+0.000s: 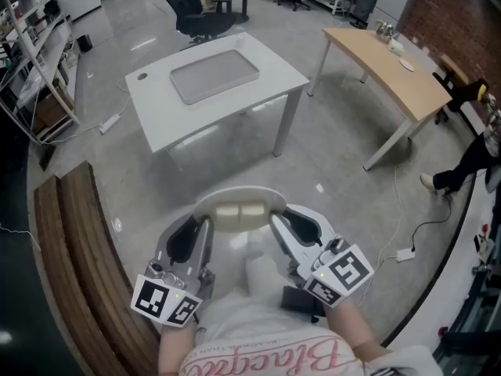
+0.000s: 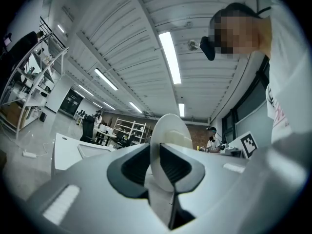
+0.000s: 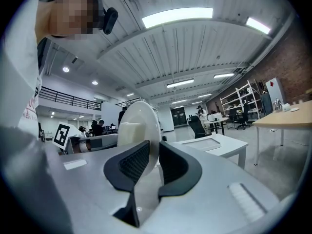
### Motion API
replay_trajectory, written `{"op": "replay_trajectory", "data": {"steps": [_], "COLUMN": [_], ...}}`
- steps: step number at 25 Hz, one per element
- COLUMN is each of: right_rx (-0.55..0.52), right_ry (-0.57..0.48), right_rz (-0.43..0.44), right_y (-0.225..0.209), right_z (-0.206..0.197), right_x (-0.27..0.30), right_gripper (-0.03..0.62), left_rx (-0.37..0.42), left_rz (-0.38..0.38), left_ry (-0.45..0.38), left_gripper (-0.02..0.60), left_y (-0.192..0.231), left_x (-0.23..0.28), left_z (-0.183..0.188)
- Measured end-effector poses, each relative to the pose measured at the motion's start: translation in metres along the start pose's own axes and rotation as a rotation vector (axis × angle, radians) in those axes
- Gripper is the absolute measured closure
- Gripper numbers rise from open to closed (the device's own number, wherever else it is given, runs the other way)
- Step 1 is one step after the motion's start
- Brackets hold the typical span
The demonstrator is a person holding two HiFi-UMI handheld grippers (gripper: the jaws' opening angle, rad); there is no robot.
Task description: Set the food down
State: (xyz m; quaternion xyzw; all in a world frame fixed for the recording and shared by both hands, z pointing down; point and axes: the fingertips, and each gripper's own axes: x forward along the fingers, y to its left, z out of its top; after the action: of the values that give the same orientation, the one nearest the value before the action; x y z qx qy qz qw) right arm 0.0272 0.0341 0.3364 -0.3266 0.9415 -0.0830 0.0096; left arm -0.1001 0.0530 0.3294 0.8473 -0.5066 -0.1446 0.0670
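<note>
**Asker:** What is being carried, and how many of each thing?

**Describer:** One round white plate (image 1: 239, 197) with two pale food blocks (image 1: 239, 213) lying side by side on it. The plate is held in the air above the grey floor (image 1: 344, 186), close in front of the person.

**Asker:** What holds it there?

**Describer:** Two grippers, one on each side. The left gripper (image 1: 205, 225) is clenched on the plate's left rim. The right gripper (image 1: 275, 224) is clenched on its right rim. In each gripper view, the thin rim sits pinched between that gripper's two dark ribbed pads, and the food shows just past them.

**Asker:** What lies ahead of the plate?

**Describer:** One white rectangular worktop (image 1: 156, 112) stands well apart from the plate. One flat grey tray (image 1: 214, 75) lies on it. Off to the right is one light wooden table (image 1: 383, 65), which carries a few items too small to tell. One black office chair (image 1: 192, 10) stands beyond the white worktop.
</note>
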Motion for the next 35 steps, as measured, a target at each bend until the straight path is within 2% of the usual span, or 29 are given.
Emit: {"op": "replay_trajectory", "data": {"steps": [8, 25, 35], "right_rx": [0.018, -0.007, -0.04], "right_ry": [-0.007, 0.012, 0.039], "right_rz": [0.026, 0.117, 0.108], "right_y": [-0.031, -0.156, -0.215], "right_z": [0.008, 0.05, 0.06], "right_x": [0.044, 0.155, 0.219], "right_gripper": [0.528, 0.53, 0.53], "left_rx": [0.002, 0.011, -0.037], "left_rz": [0.024, 0.097, 0.125], "left_ry": [0.017, -0.013, -0.003], "left_gripper": [0.52, 0.52, 0.515], "left_y": [0.035, 0.113, 0.17], "left_x": [0.036, 0.178, 0.248], "left_z": [0.003, 0.013, 0.005]}}
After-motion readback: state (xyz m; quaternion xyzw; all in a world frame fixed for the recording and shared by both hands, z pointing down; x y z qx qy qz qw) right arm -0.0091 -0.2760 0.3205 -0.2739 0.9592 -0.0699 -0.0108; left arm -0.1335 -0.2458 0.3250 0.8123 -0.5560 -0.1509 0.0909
